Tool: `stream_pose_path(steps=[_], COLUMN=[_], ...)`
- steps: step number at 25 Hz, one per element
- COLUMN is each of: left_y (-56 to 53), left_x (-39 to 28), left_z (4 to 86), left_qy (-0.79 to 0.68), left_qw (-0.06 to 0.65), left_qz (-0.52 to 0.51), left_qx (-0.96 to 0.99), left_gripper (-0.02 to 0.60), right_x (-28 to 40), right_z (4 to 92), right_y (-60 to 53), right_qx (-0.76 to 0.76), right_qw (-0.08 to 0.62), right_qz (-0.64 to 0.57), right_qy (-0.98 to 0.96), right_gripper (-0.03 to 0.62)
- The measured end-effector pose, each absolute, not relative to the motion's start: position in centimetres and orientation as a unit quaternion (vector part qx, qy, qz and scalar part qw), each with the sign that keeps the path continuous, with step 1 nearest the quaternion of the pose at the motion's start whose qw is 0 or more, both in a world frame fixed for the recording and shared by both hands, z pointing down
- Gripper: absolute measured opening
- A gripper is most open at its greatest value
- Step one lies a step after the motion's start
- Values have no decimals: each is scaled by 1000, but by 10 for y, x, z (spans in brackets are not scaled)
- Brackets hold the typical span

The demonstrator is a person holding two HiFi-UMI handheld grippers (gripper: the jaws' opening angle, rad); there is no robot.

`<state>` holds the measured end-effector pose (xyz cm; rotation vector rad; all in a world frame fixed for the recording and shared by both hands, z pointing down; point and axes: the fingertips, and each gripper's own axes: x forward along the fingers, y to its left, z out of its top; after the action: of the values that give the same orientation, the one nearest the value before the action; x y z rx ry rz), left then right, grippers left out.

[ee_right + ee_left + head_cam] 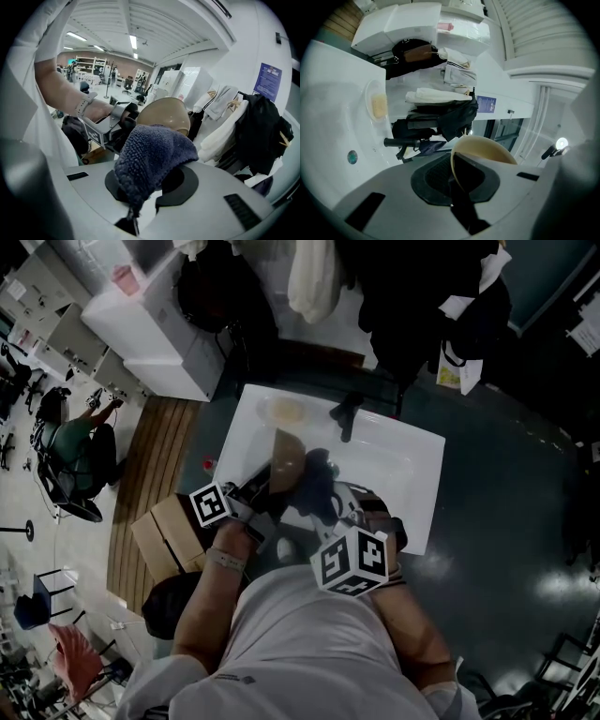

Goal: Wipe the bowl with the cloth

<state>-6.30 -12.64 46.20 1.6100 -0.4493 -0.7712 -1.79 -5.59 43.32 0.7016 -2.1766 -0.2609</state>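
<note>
Right gripper clamping blue cloth, left gripper pinching tan bowl at rim, over sink

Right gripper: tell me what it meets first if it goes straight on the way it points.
The blue cloth shut in the right gripper's claw would likely meet the tan bowl first, held just ahead by the left gripper. How wide the gap is cannot be told.

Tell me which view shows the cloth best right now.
Right gripper view: the blue knitted cloth fills the centre, pinched in the right gripper. Head view gives only a dark patch beside the bowl; left gripper view shows the bowl, no cloth I can make out.
</note>
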Motion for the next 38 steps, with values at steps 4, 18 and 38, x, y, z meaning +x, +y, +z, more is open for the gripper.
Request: stream_pose_path(steps=[4, 18, 38], left_y=[-124, -110, -108], left_x=[-60, -48, -50], left_z=[465, 459, 468], left_qy=[-193, -189, -225], left_qw=[607, 600, 594], left_qz=[-319, -277, -258], left_qx=[702, 727, 728], left_gripper=[25, 25, 21], right_x=[-9, 9, -1], right_z=[424, 427, 473], right_y=[-68, -102, -97], right_qx=[292, 303, 267], right_qw=[414, 444, 488], right_qz=[-117, -122, -107], right_qy=[-854, -834, -824], right_gripper=[67, 67, 67])
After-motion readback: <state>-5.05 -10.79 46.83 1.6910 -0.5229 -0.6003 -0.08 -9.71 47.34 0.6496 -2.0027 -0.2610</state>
